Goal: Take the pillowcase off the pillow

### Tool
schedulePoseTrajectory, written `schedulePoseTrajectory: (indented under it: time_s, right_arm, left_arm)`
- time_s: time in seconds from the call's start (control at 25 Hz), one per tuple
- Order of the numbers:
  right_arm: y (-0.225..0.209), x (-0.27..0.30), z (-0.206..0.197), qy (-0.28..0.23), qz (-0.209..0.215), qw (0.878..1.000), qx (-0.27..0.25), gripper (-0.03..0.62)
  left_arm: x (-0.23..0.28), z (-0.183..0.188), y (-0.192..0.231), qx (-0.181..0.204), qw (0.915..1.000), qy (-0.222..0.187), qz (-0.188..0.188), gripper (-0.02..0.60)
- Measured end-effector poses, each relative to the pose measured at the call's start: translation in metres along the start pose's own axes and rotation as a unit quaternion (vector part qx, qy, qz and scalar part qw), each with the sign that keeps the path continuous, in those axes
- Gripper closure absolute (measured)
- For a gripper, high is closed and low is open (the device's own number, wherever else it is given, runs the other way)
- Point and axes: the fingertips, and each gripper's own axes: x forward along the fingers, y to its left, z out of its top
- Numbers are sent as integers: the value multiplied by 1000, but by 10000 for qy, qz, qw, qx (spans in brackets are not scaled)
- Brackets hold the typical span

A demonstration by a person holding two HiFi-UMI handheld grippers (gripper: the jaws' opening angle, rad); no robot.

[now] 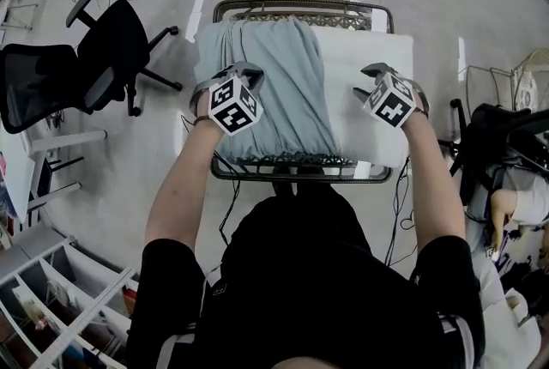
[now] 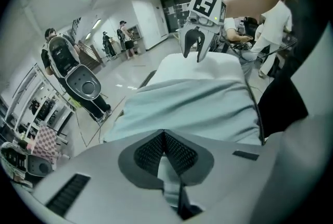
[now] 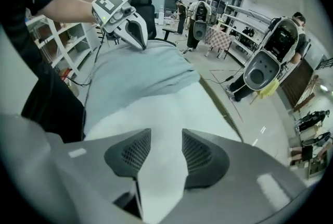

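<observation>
Evidently limp and light, the pillowcase (image 1: 283, 93) wants gripping at its bunched edge.
Left tool (image 2: 164, 137) clamps its cloth; right tool (image 3: 166, 139) gapes above the bare pillow (image 1: 364, 84).

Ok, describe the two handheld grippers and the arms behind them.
The left gripper and right gripper match: light grey shells, dark grey mesh-textured pads, each carrying a white cube with black square markers. The person's arms are bare below black short sleeves.
</observation>
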Motion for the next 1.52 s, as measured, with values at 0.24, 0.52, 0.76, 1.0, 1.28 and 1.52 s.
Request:
schedulePoseTrajectory:
  time_s: [0.24,0.52,0.76,1.0,1.28,1.52]
  right_arm:
    - [116,-2,-13,184,361,9991,153,367]
    - [166,0,-48,624,245,9977,114,311]
    - [165,28,-78,1066,-7,9943,-71,224]
    - [164,62,-86,801,-317,9959,-282,198]
    - [158,76,-84,628,-669,9939,-618,227]
    - [159,81,-88,682,-695,9936,-578,227]
  left_arm:
    - [-36,-28,-95,50,9993,-40,-374,577]
    - [-38,-48,-167,13,9953,230,-939,575]
    - [-2,-22,-173,29,9970,105,-762,575]
    - [33,-17,-176,313,9992,176,-180,575]
    - [68,-22,-170,484,9959,763,1,575]
    - [22,-10,-175,-1,9995,328,-22,575]
